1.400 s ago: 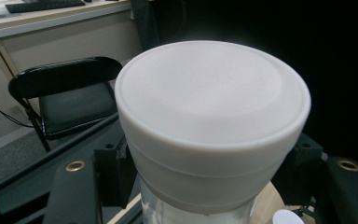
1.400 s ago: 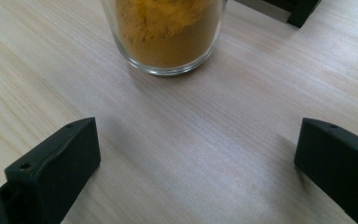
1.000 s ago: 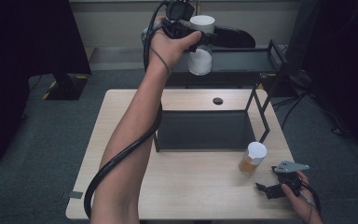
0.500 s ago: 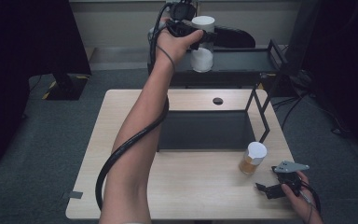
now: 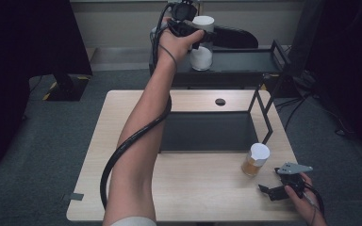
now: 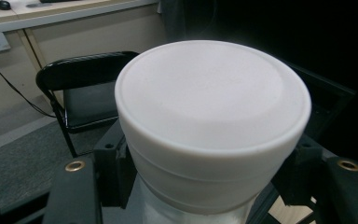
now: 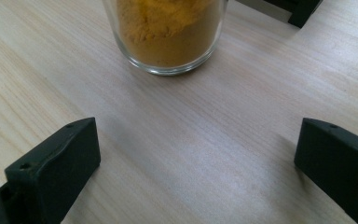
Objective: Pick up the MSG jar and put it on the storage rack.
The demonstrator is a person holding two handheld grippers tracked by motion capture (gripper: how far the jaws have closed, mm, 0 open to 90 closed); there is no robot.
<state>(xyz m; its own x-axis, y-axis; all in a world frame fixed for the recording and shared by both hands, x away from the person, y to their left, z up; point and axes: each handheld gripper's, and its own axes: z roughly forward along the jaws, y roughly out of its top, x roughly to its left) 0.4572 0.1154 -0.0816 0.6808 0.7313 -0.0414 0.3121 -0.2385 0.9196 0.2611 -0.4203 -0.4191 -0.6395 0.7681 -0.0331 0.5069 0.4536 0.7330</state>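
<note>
Black upper shelf, white-lidded jar upright, clamped in left tool, right tool spread, empty.

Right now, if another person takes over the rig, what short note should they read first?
Left gripper: shut on the white-lidded jar, held at the black upper shelf behind the table.
Right gripper: open, fingers apart on the table, nothing between them.
Yellow powder jar: upright on the table, just ahead of the right gripper.
Done: first jar brought to the shelf.
Left: probably release it, then move the yellow powder jar.
</note>
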